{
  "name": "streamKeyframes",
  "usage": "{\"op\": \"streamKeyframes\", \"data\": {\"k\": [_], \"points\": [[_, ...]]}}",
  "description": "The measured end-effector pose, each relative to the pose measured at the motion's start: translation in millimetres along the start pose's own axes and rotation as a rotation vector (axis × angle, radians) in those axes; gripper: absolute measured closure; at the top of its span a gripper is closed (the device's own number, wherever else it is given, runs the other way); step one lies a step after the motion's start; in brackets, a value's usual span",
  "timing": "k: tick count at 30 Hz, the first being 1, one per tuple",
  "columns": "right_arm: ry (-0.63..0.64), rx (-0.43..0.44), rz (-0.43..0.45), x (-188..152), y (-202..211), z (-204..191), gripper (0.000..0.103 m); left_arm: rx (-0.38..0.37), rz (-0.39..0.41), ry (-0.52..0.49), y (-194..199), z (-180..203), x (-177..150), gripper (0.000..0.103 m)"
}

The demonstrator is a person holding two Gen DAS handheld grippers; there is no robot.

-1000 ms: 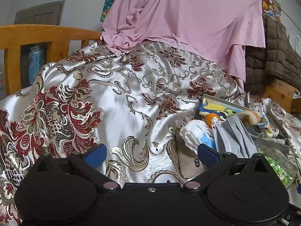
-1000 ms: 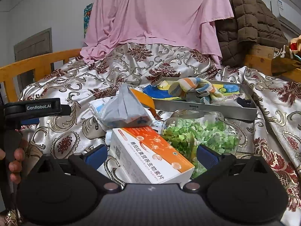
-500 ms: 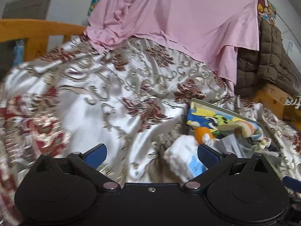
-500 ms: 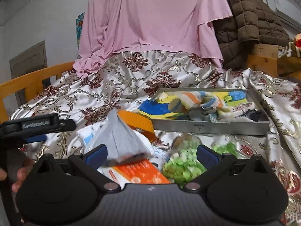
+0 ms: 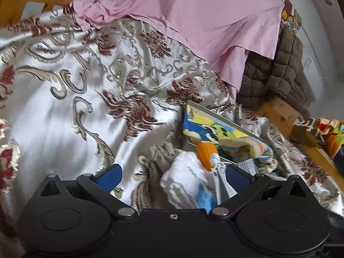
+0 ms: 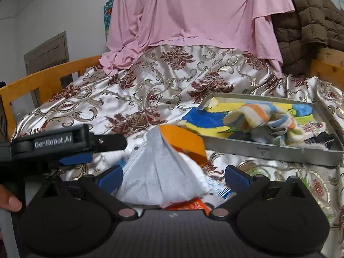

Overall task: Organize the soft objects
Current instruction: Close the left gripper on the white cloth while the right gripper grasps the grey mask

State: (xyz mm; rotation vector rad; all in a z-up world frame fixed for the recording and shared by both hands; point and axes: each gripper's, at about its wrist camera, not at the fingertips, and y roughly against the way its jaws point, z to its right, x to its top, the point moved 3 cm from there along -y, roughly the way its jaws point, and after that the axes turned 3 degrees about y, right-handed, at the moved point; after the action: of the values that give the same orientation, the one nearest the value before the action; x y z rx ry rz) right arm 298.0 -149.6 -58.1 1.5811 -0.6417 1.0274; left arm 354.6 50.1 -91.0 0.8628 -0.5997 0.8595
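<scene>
On your far left is the wooden bed rail (image 6: 49,75). The shiny flowered cover (image 5: 71,111) lies all over the bed, and a big pink cloth (image 6: 193,13) hangs behind it.

Your left gripper (image 5: 173,176) sits low over the cover. Its jaws are wide apart and hold nothing. Between its blue pads (image 5: 109,175) you can see a tan knitted thing (image 5: 160,153) and a fluffy white and blue cloth (image 5: 185,182). The right pad is just beside the string of a gray face mask (image 5: 221,182), but I cannot tell if they touch. In the right wrist view the same gripper (image 6: 71,144) pokes in from the left, with part of your hand (image 6: 9,200) under it.

Your right gripper (image 6: 173,176) is also wide open and holds nothing. The gray mask (image 6: 157,176) stands up like a little tent right between its fingers. An orange strip (image 6: 182,144) lies against the top of the mask. An orange box (image 6: 189,205) peeks out under it.

Farther right is a metal tray (image 6: 268,150). A bright cartoon cloth (image 6: 206,120) lies in it, and a striped cloth (image 6: 258,118) is bunched on top. On the far right a brown quilted blanket (image 6: 309,21) hangs over a wooden frame (image 6: 329,64).
</scene>
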Motion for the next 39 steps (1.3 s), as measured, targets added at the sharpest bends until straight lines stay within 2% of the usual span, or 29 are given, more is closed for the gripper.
{"op": "streamKeyframes", "data": {"k": [4, 5, 9, 15, 19, 22, 24, 28, 30, 33, 39], "points": [[0.004, 0.013, 0.007, -5.0, 1.2, -0.7, 0.001, -0.034, 0.004, 0.008, -0.1, 2.4, -0.9, 0.004], [0.007, 0.018, 0.009, -5.0, 1.8, -1.3, 0.005, -0.042, 0.004, 0.014, 0.7, 2.8, -1.3, 0.006], [0.049, 0.025, 0.027, -5.1, 5.5, -8.1, 0.008, -0.073, -0.015, 0.032, 2.0, 2.9, -3.2, 0.022], [0.081, 0.053, 0.019, -8.0, 3.7, -18.5, 0.011, -0.092, -0.037, 0.060, -0.5, -0.9, -5.2, 0.024], [0.039, 0.062, 0.005, -9.4, 0.7, -15.7, 0.012, -0.090, -0.049, 0.090, -3.5, -5.3, -7.2, 0.027], [0.009, 0.068, 0.002, -9.3, -0.6, -12.8, 0.013, -0.092, -0.054, 0.107, -5.0, -8.2, -7.4, 0.034], [0.005, 0.062, -0.005, -9.6, -1.8, -13.5, 0.019, -0.094, -0.059, 0.107, -6.1, -8.8, -8.3, 0.042], [0.033, 0.066, -0.005, -10.9, -2.9, -19.1, 0.024, -0.103, -0.066, 0.099, -7.9, -7.5, -10.0, 0.051], [0.037, 0.067, -0.009, -12.0, -3.6, -20.4, 0.029, -0.103, -0.063, 0.094, -8.0, -6.9, -10.0, 0.061], [0.032, 0.067, -0.008, -12.6, -3.4, -21.3, 0.032, -0.097, -0.053, 0.085, -7.0, -6.4, -10.4, 0.069], [0.036, 0.065, -0.007, -13.6, -2.3, -23.6, 0.037, -0.081, -0.055, 0.048, -7.5, -3.3, -12.0, 0.074]]}}
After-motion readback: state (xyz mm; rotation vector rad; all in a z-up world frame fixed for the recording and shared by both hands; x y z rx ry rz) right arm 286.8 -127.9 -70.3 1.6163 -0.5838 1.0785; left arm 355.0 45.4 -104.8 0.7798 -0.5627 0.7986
